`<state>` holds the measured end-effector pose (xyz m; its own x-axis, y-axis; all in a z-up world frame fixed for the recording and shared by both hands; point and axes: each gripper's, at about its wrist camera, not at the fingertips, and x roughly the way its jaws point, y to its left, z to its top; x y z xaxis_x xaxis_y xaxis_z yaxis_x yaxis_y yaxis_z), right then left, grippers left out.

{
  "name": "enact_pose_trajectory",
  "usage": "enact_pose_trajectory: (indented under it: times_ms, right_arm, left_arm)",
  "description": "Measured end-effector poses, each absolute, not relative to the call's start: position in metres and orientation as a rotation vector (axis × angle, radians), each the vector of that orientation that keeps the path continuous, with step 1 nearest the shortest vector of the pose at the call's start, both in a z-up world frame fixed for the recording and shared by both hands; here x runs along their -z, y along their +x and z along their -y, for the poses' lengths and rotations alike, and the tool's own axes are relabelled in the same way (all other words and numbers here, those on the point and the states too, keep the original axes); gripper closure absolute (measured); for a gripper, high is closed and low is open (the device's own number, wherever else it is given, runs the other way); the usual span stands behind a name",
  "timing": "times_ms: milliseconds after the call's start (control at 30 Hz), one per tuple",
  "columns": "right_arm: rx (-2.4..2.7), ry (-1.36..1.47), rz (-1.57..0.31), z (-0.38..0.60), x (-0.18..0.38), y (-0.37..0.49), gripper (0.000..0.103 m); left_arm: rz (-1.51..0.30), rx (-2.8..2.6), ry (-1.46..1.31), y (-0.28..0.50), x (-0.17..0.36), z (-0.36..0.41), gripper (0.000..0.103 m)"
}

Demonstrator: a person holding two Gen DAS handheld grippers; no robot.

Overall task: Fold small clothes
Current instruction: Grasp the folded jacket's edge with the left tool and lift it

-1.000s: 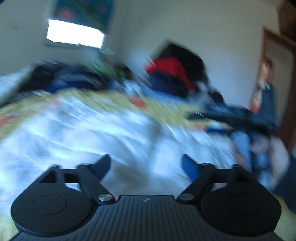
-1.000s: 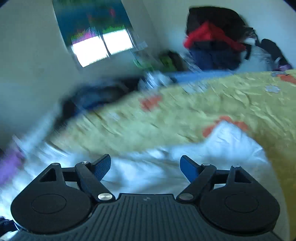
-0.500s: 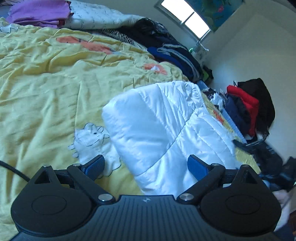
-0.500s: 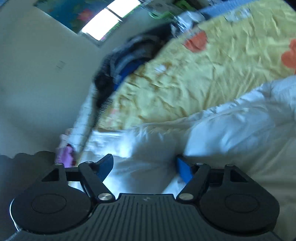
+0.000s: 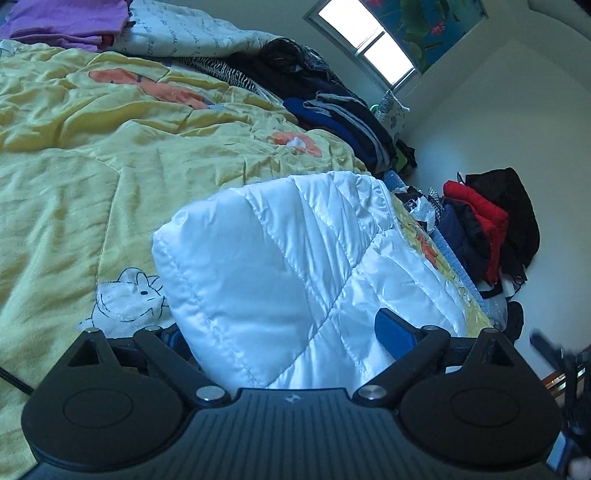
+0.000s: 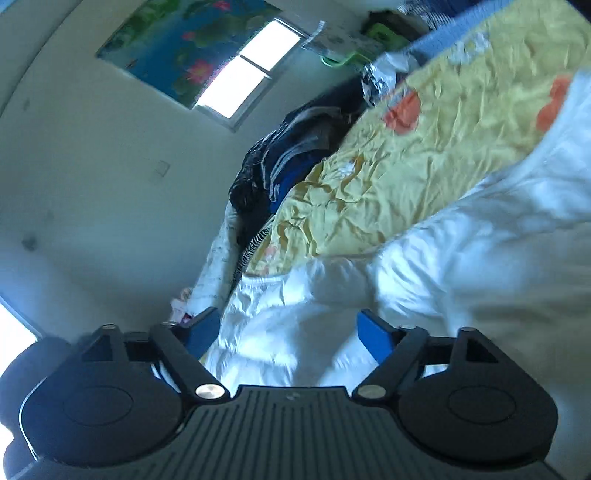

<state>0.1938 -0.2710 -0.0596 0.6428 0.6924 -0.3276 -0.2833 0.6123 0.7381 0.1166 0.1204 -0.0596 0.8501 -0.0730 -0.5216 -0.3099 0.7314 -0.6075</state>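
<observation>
White quilted jacket (image 5: 295,266) lies on the bed, spread over a yellow bedspread (image 5: 110,155) with orange patches and a small white cat drawing (image 5: 127,295) just beside the jacket's near edge. Fabric is glossy, stitched in puffy panels; one part is folded over the rest.

Left hand-held gripper (image 5: 286,334): jaws spread wide, blue pads on either side of the jacket's near fold. Left pad mostly hidden behind the fabric, right pad lying against the white surface. Fabric sits between the fingers, not pinched.

Right hand-held gripper (image 6: 286,330): jaws also spread apart, released. The white jacket (image 6: 461,266) fills the gap between its blue fingers; this view is motion-blurred, so contact with the pads is unclear. Camera is rolled strongly, bed running diagonally.

Surroundings: pile of dark clothes (image 5: 340,110) along the far edge of the bed, purple garment (image 5: 66,18) at the far corner next to a pale printed pillow or blanket (image 5: 184,33). Window (image 5: 369,44) with a blue floral blind partly lowered. Red and black jackets (image 5: 487,218) heaped against the wall past the bed's end.
</observation>
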Motion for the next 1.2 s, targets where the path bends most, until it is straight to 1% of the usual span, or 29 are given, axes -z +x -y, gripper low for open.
enact_pose_trajectory:
  times_ms: [67, 100, 167, 267, 367, 433, 500, 567, 633, 700, 733, 767, 833, 933, 1033, 1167, 1200]
  right_arm:
    - [-0.562, 0.584, -0.650, 0.273, 0.061, 0.188, 0.017]
    - [-0.548, 0.575, -0.662, 0.275, 0.067, 0.190, 0.018]
    - [-0.557, 0.612, -0.657, 0.280, 0.083, 0.195, 0.017]
    - [-0.574, 0.595, -0.597, 0.277, 0.103, 0.198, 0.020]
    - [-0.567, 0.603, -0.597, 0.276, 0.104, 0.201, 0.019]
    - [-0.589, 0.658, -0.586, 0.285, 0.104, 0.201, 0.019]
    - [-0.628, 0.772, -0.545, 0.302, 0.108, 0.194, 0.019]
    - [-0.697, 0.933, -0.481, 0.323, 0.121, 0.190, 0.019]
    - [-0.754, 1.104, -0.442, 0.341, 0.135, 0.191, 0.018]
    - [-0.790, 1.201, -0.439, 0.351, 0.143, 0.195, 0.017]
    - [-0.800, 1.211, -0.442, 0.352, 0.144, 0.196, 0.016]
    - [-0.804, 1.199, -0.445, 0.351, 0.143, 0.196, 0.015]
    - [-0.804, 1.163, -0.453, 0.347, 0.140, 0.195, 0.015]
    - [-0.817, 1.196, -0.448, 0.350, 0.142, 0.195, 0.013]
    - [-0.852, 1.372, -0.421, 0.364, 0.154, 0.197, 0.010]
    - [-0.919, 1.629, -0.401, 0.381, 0.169, 0.200, 0.000]
    - [-0.935, 1.667, -0.405, 0.386, 0.170, 0.200, 0.000]
  left_arm:
    - [-0.547, -0.151, -0.733, 0.119, 0.059, -0.117, 0.005]
    - [-0.547, -0.161, -0.724, 0.120, 0.059, -0.115, 0.005]
    - [-0.553, -0.190, -0.699, 0.125, 0.056, -0.109, 0.005]
    - [-0.570, -0.243, -0.630, 0.133, 0.054, -0.098, 0.005]
    - [-0.591, -0.259, -0.599, 0.140, 0.052, -0.093, 0.005]
    - [-0.604, -0.263, -0.612, 0.144, 0.051, -0.094, 0.005]
    - [-0.613, -0.272, -0.623, 0.146, 0.049, -0.097, 0.012]
    - [-0.608, -0.272, -0.615, 0.147, 0.044, -0.098, 0.039]
    - [-0.626, -0.264, -0.579, 0.151, 0.037, -0.096, 0.047]
    - [-0.646, -0.271, -0.539, 0.153, 0.028, -0.090, 0.058]
    - [-0.646, -0.271, -0.522, 0.153, 0.022, -0.086, 0.068]
    - [-0.638, -0.272, -0.501, 0.151, 0.016, -0.081, 0.074]
    - [-0.599, -0.279, -0.436, 0.146, -0.001, -0.066, 0.077]
    - [-0.515, -0.252, -0.337, 0.134, -0.028, -0.035, 0.077]
    - [-0.442, -0.208, -0.203, 0.122, -0.048, 0.007, 0.077]
    - [-0.348, -0.135, -0.010, 0.105, -0.063, 0.062, 0.077]
    - [-0.317, -0.114, 0.044, 0.100, -0.064, 0.076, 0.077]
